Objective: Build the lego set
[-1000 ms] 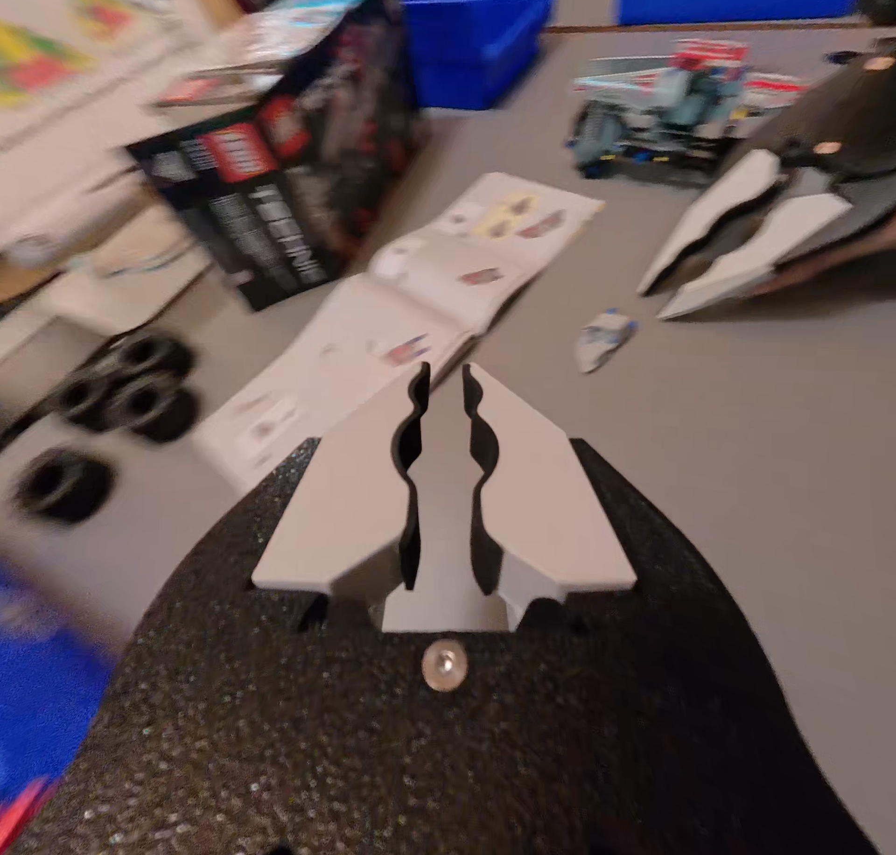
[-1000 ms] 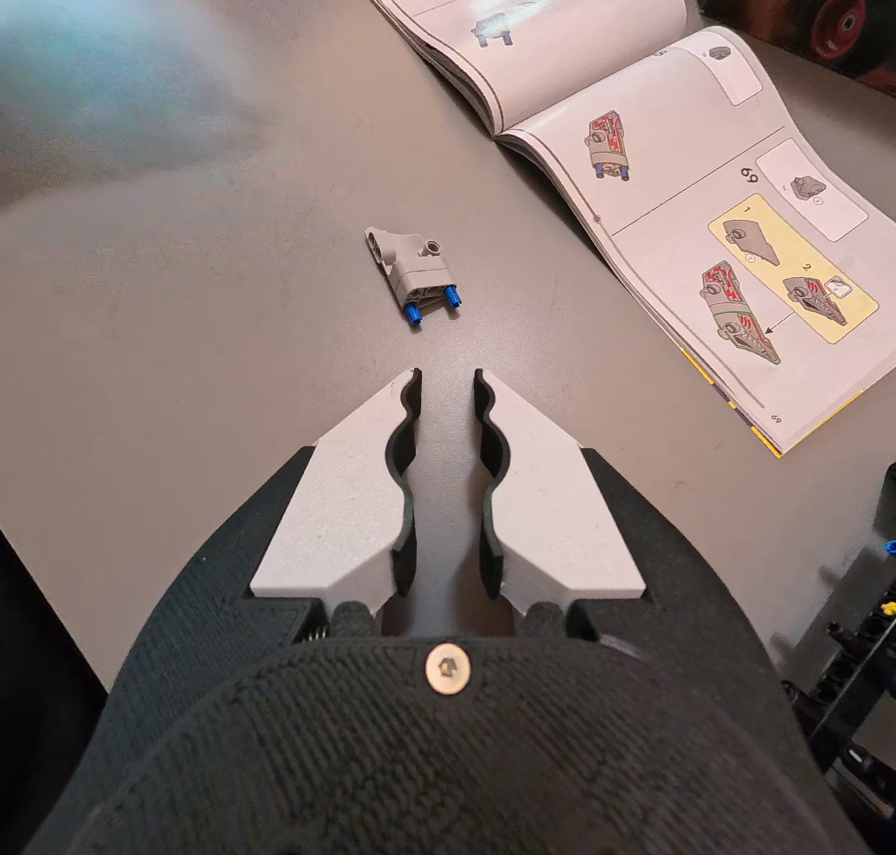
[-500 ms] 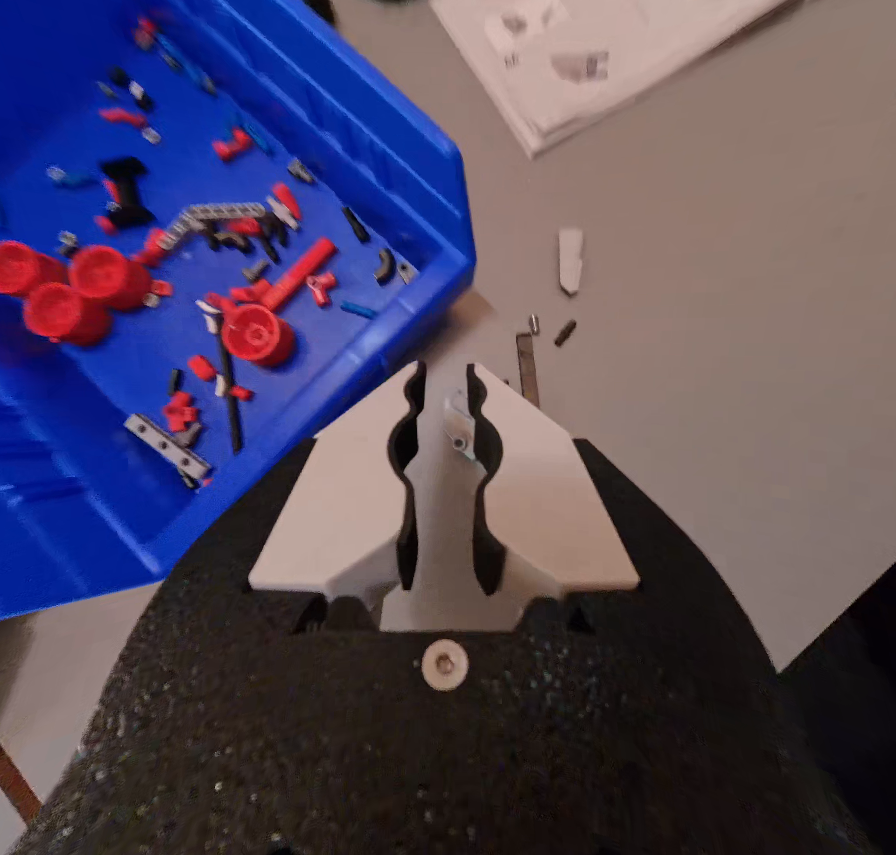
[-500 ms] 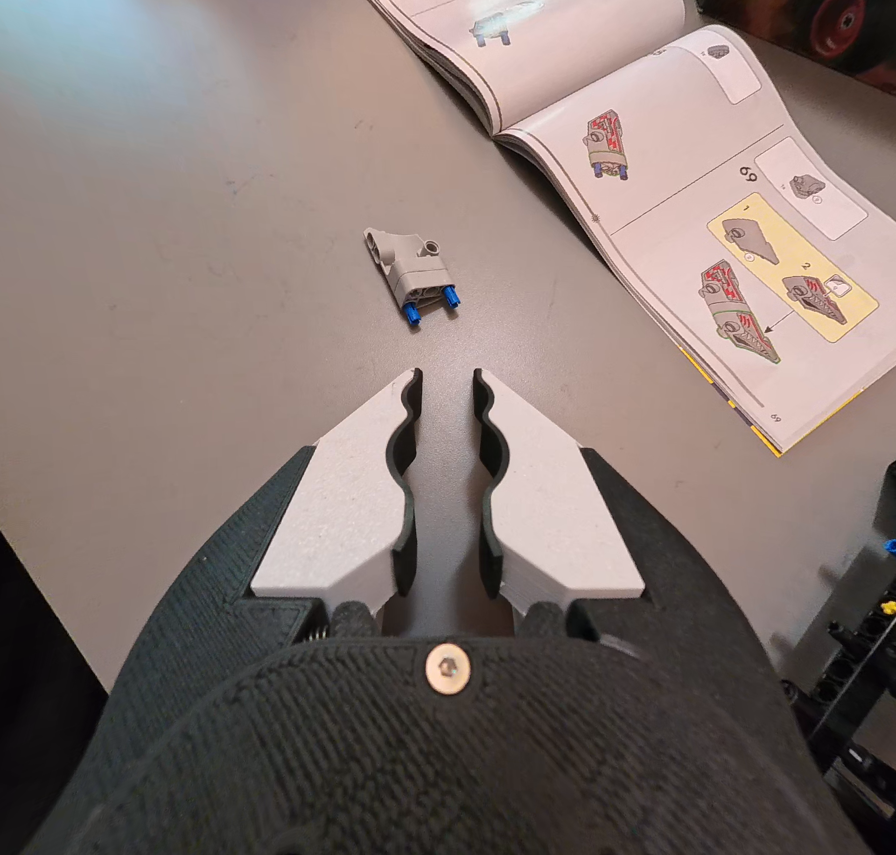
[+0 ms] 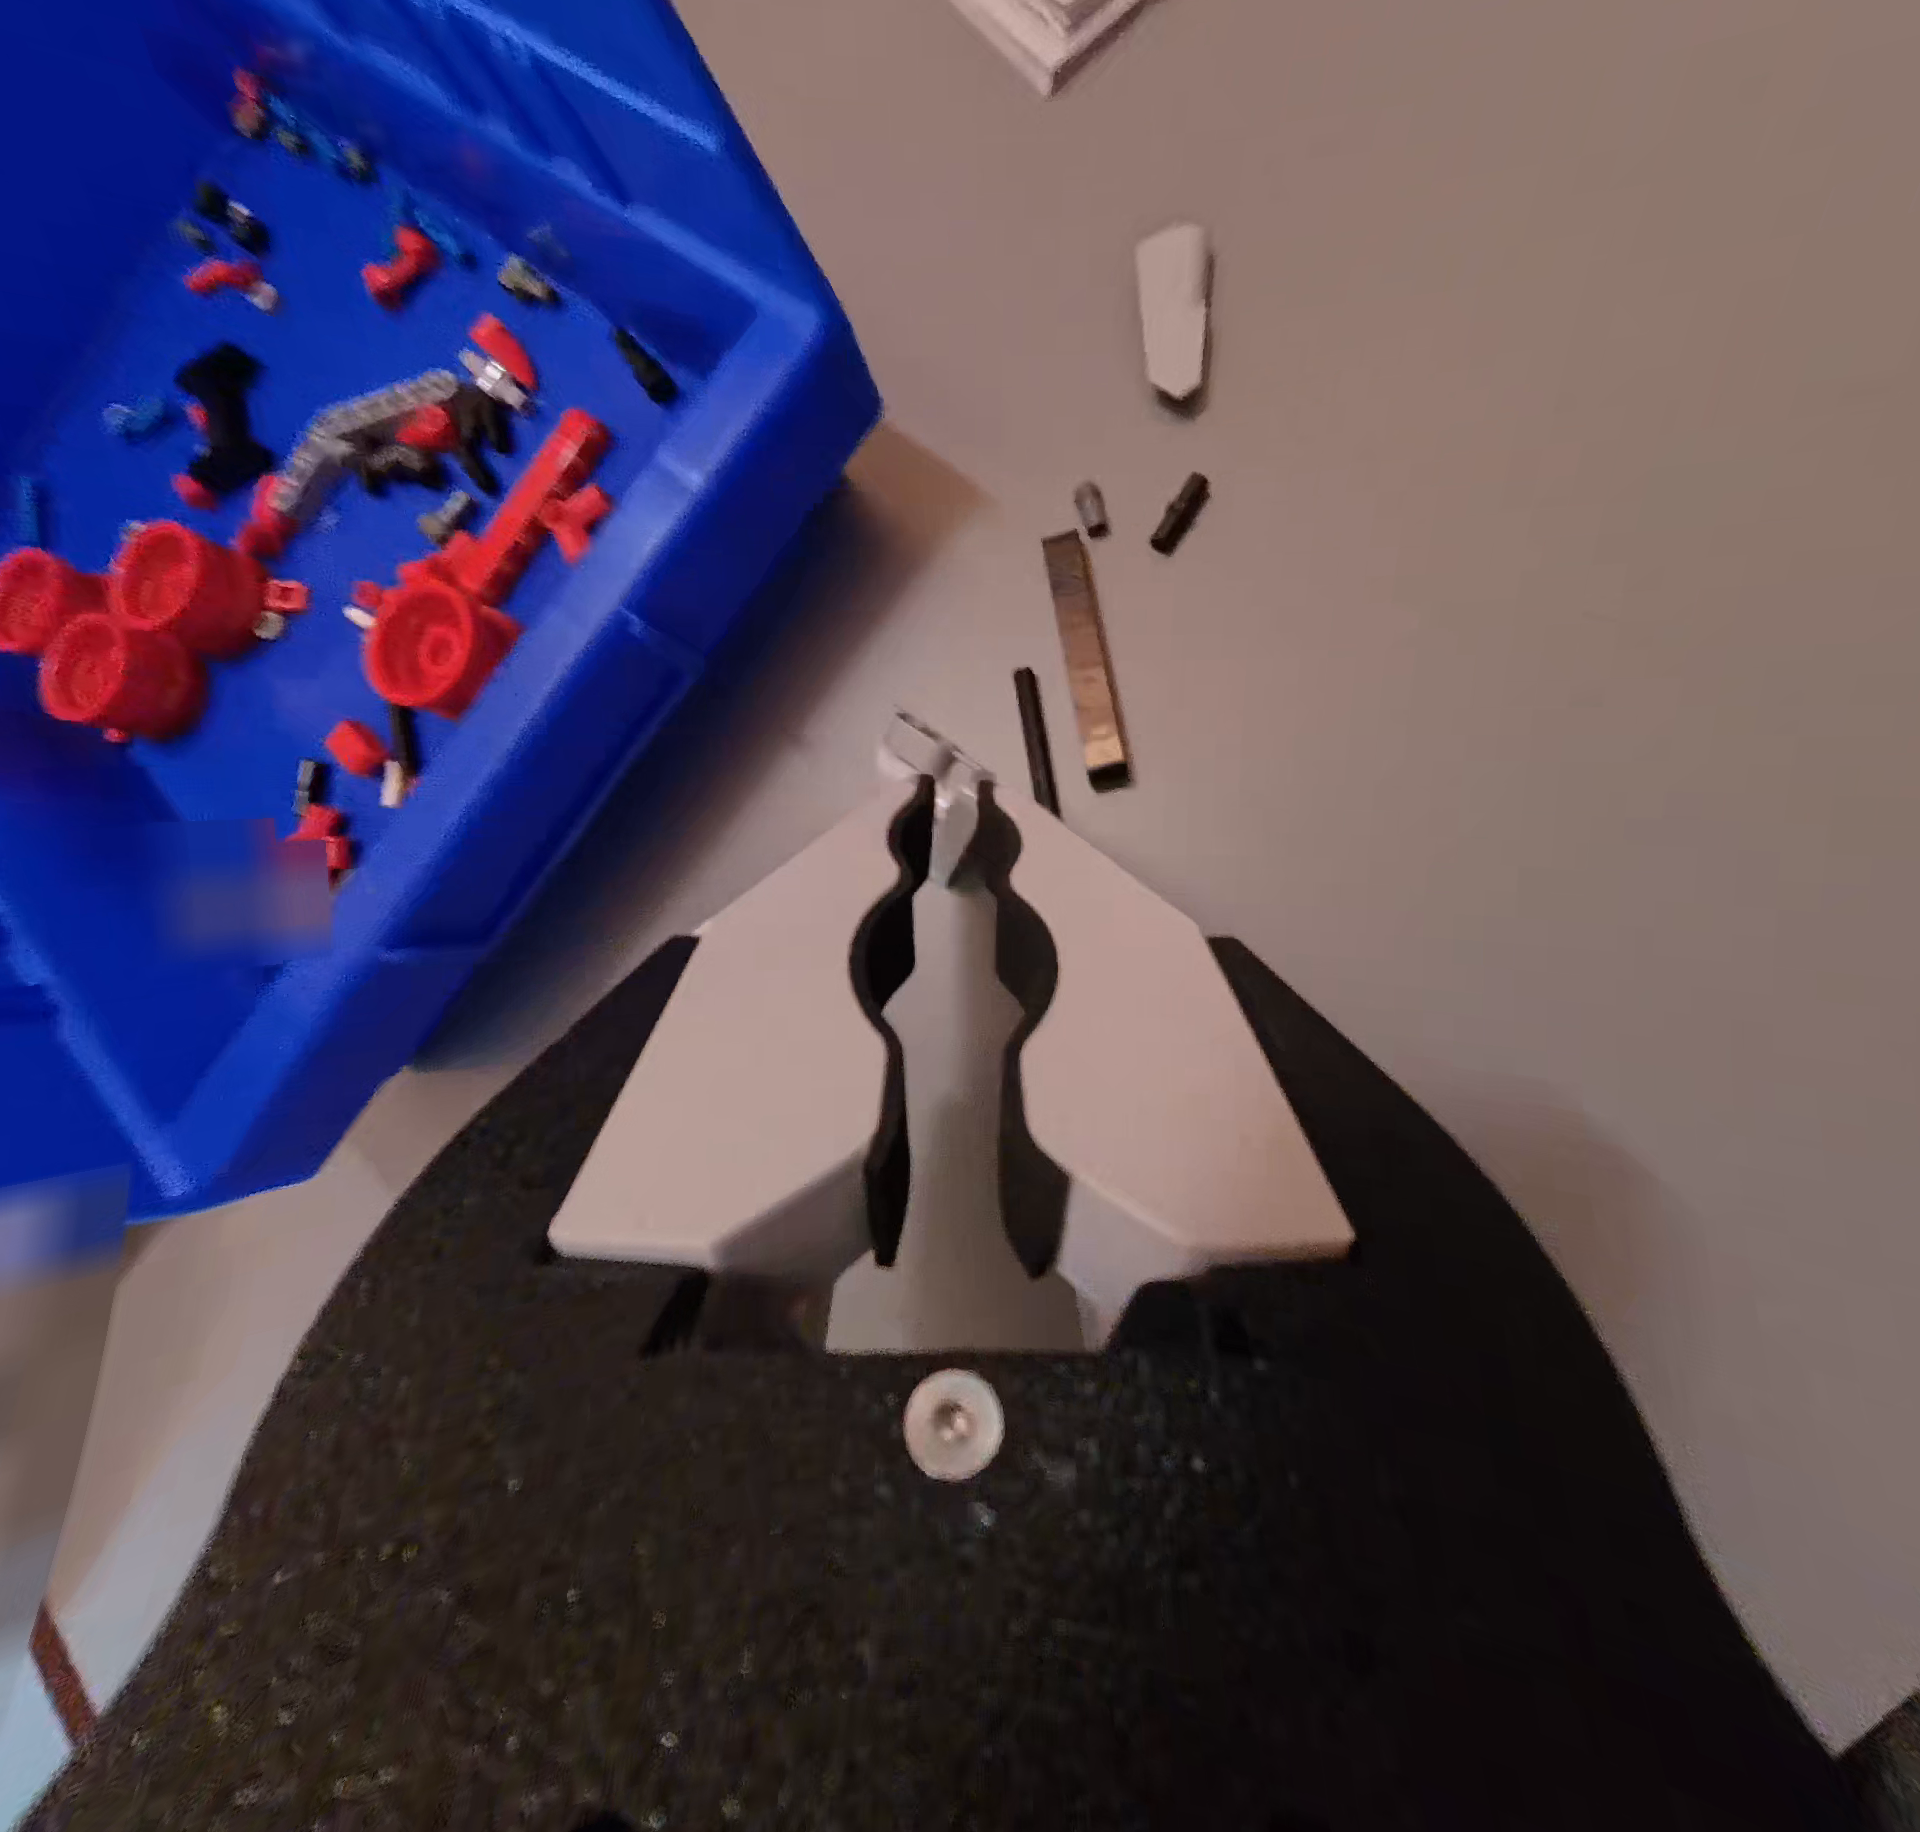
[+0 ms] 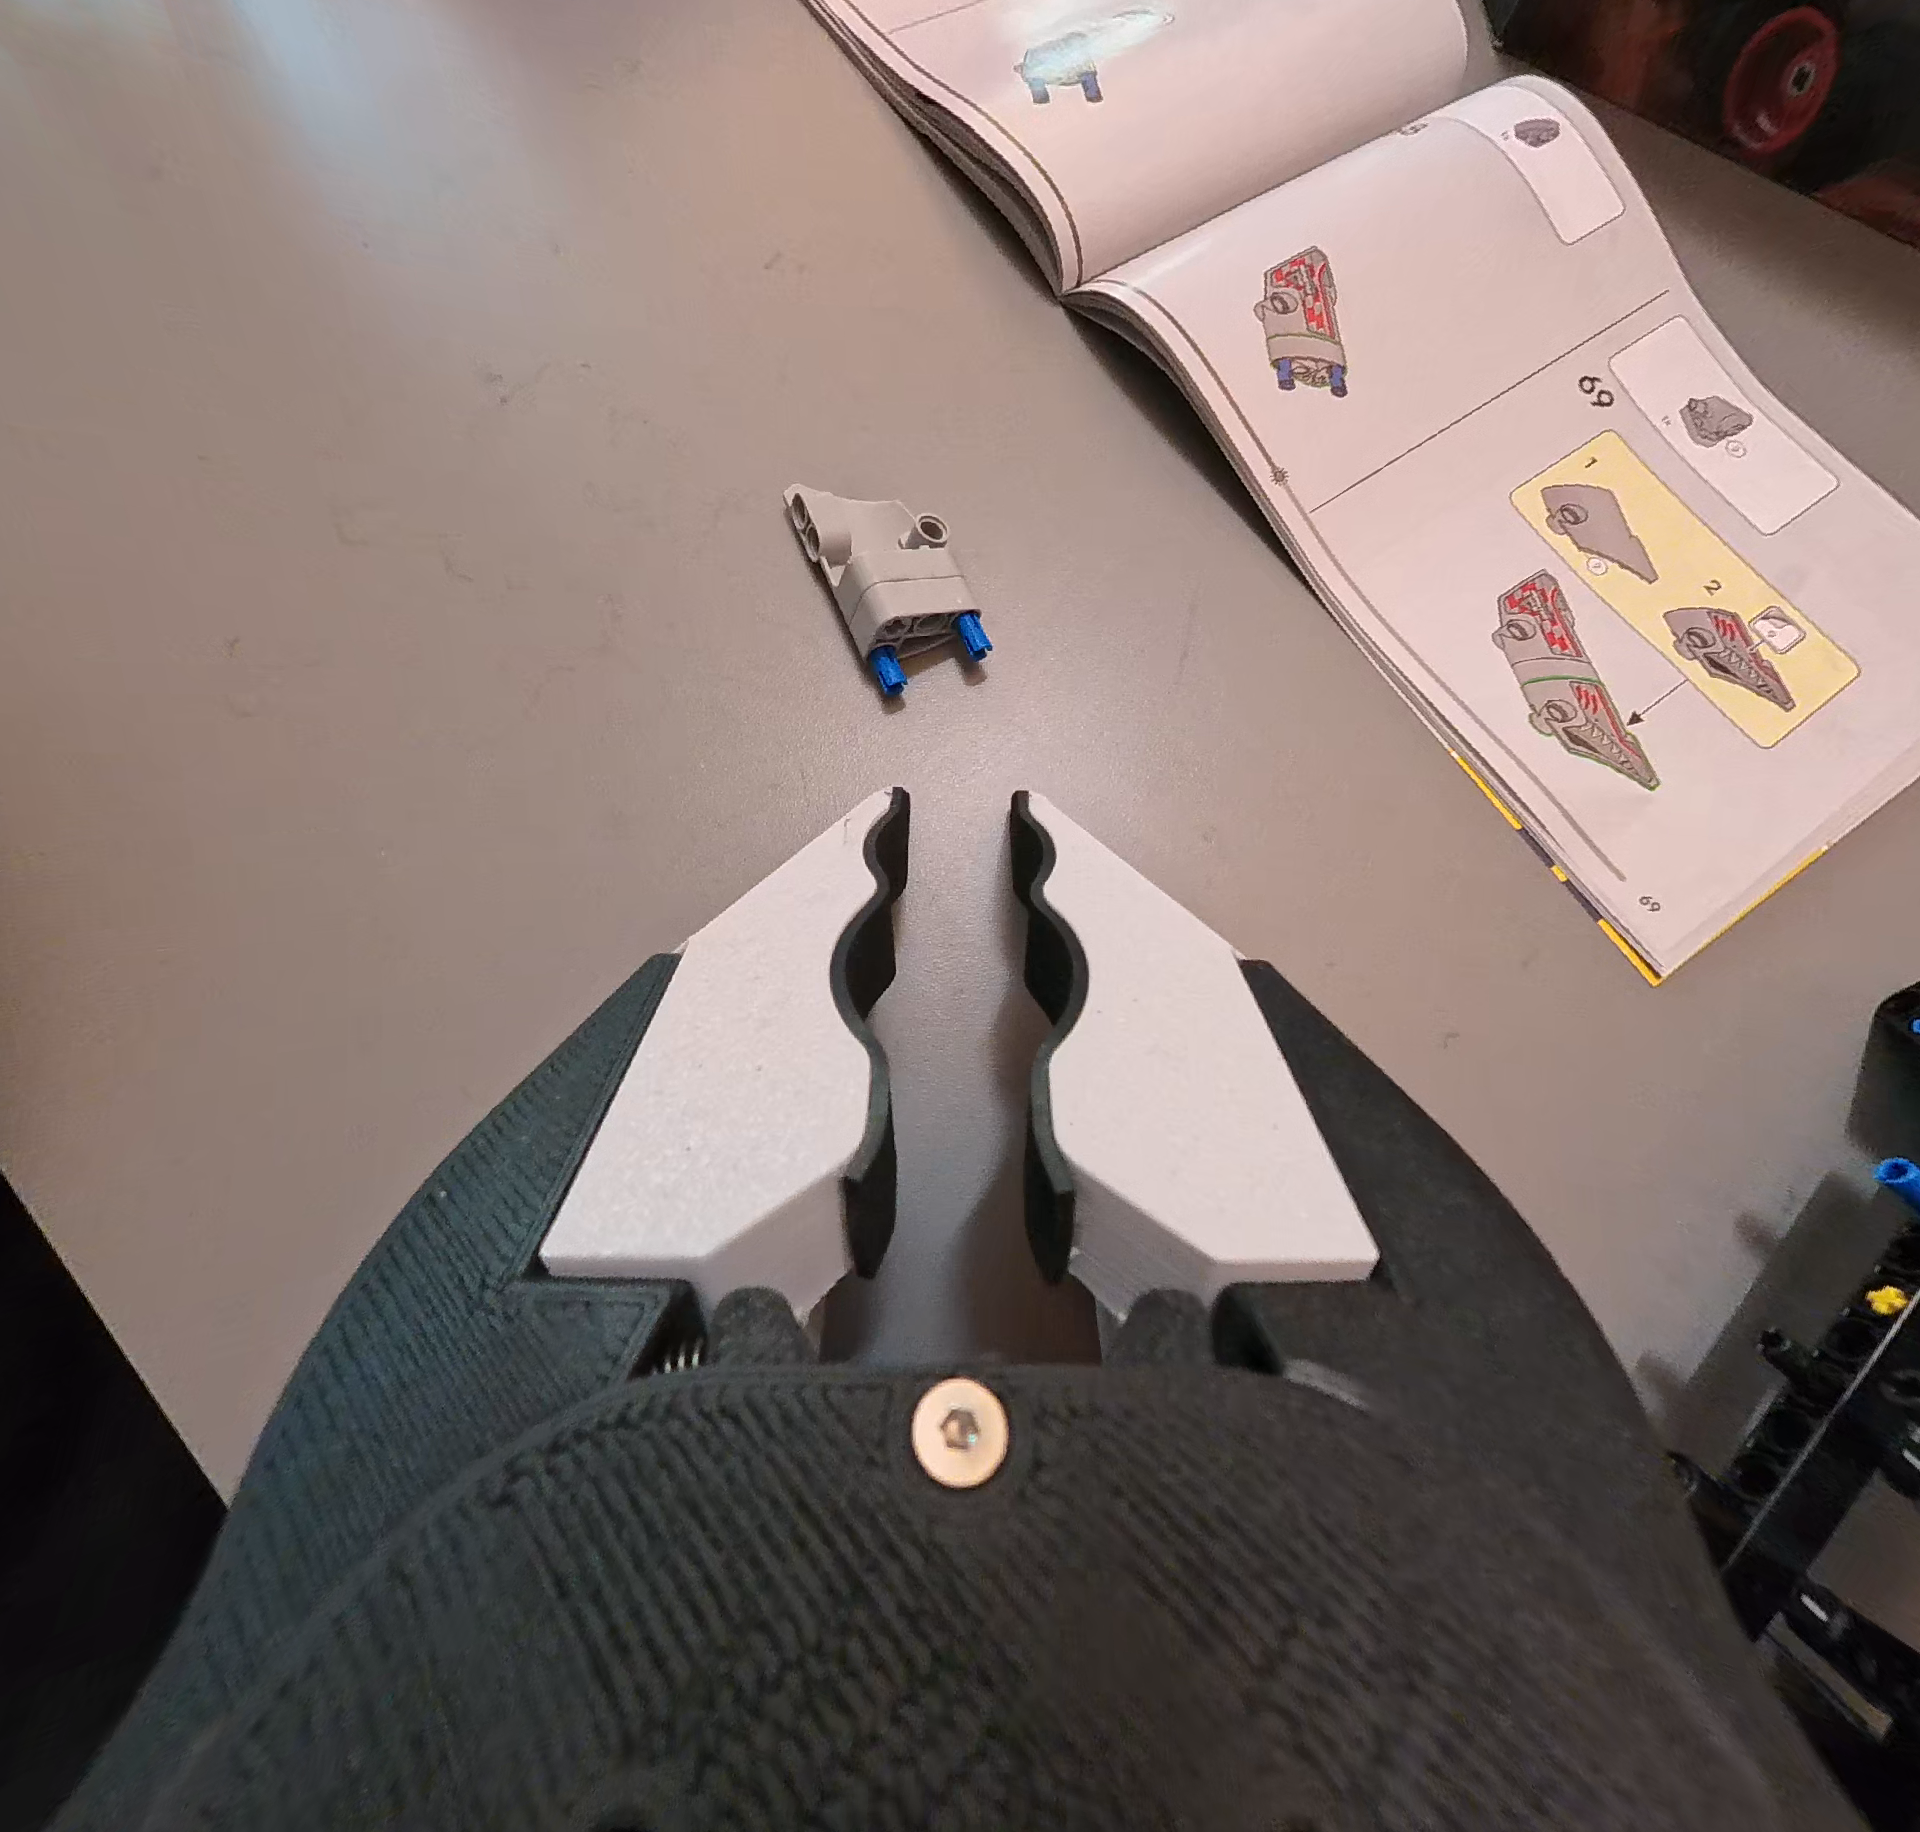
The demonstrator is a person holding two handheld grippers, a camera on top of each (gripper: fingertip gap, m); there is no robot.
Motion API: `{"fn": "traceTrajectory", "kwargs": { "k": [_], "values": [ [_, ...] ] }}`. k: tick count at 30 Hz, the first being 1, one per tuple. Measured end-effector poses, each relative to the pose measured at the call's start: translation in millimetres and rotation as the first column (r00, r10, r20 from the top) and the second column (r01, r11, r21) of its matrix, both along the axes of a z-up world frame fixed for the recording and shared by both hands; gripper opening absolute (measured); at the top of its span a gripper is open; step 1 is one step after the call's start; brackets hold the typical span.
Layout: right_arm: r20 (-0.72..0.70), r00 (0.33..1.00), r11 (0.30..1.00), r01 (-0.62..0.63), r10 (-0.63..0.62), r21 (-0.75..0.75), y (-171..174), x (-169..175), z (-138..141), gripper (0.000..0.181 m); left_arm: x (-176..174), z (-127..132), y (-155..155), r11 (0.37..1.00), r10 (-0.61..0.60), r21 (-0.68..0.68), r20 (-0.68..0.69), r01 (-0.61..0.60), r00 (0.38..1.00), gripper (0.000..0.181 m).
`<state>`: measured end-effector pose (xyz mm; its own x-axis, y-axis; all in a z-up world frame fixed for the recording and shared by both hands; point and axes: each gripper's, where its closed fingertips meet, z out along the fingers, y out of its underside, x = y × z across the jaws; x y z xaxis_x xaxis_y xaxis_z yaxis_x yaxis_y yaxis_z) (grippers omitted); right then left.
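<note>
In the left wrist view my left gripper (image 5: 951, 795) is shut on a small light-grey lego piece (image 5: 951, 842), which sticks out past the tips. It is low over the grey table, next to the corner of a blue bin (image 5: 790, 411). In the right wrist view my right gripper (image 6: 959, 800) is open and empty above the table. A grey lego sub-assembly with two blue pins (image 6: 883, 577) lies a short way ahead of it. The open instruction booklet (image 6: 1455, 411) lies to its right.
The bin holds several red hubs (image 5: 436, 639) and small parts. Loose on the table ahead of the left gripper are a grey panel (image 5: 1174, 312), a dark beam (image 5: 1086, 655), a black axle (image 5: 1036, 738) and a black pin (image 5: 1179, 513). In the right wrist view, a dark box (image 6: 1714, 37) stands far right and a black frame build (image 6: 1849, 1419) near right. Some 40 cm of space lies between my two pairs of fingers. The black pin (image 5: 1179, 513) is about 7 cm from my left fingertips and 30 cm from my right.
The left gripper swung from the middle of the table to the blue bin's corner, came down and closed on the small grey piece. The right gripper has stayed still.
</note>
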<state>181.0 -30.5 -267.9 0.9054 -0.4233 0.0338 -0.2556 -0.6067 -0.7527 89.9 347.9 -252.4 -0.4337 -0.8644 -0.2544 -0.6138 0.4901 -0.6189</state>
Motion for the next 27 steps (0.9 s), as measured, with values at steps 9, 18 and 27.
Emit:
{"fn": "traceTrajectory", "kwargs": {
  "k": [9,18,27],
  "values": [
    [-0.014,1.0,1.0,0.002,-0.002,0.006,0,0,0,0.018,0,-9,5,0.992,-0.026,0.126,-0.009,0.027,1.0,0.005],
    [-0.009,1.0,1.0,-0.002,0.002,0.004,1,1,0,0.017,39,28,-185,0.836,-0.547,0.067,0.167,0.544,0.82,0.005],
    [-0.01,1.0,1.0,-0.006,0.006,0.005,2,2,0,0.017,47,-3,-315,0.589,-0.802,-0.066,0.081,0.806,0.592,0.005]
  ]
}}
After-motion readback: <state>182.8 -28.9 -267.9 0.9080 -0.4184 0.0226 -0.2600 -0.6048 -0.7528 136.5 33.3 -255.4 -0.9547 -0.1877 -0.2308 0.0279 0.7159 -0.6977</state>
